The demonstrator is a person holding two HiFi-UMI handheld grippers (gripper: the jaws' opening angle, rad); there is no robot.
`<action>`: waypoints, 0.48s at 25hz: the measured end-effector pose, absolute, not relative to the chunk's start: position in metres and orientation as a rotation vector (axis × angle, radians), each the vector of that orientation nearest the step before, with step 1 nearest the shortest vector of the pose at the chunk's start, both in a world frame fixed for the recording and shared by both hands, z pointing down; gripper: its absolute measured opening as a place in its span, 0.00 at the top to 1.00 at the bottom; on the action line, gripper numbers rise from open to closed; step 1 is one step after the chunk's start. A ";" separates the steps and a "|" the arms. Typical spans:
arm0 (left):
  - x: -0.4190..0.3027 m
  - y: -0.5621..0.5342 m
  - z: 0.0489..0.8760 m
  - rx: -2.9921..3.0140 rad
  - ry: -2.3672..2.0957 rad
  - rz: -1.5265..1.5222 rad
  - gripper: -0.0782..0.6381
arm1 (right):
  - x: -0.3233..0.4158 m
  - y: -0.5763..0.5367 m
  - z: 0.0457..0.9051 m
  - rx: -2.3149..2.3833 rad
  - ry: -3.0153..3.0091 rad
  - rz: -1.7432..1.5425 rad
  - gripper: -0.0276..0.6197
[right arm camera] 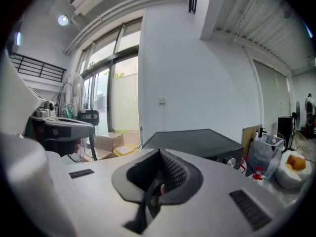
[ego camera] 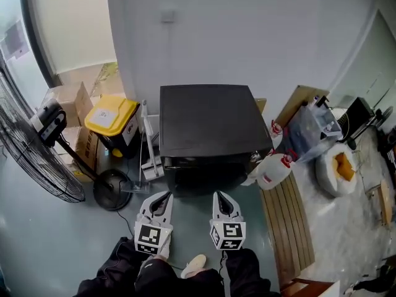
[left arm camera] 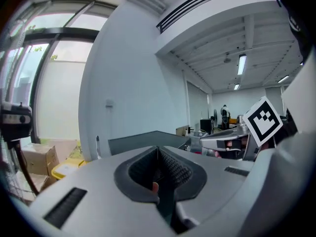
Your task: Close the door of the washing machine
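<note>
Left hand-held gripper (ego camera: 165,197) and right hand-held gripper (ego camera: 220,196) both clamped closed, empty, off the washing machine (ego camera: 210,125) (door hidden); next: press door home.

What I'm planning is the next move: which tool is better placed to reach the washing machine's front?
Right, marginally. The right tool faces the front middle of the washing machine; the left tool lines up with its left edge. Both are shut, empty.
</note>
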State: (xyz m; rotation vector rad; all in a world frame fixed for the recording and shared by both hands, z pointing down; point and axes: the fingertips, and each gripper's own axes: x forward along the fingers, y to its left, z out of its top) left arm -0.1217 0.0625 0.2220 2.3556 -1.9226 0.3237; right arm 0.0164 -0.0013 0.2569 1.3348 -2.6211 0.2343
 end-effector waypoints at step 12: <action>-0.066 0.133 0.162 2.382 -2.015 0.288 0.86 | 0.091 0.079 0.182 1.341 -2.699 0.032 0.93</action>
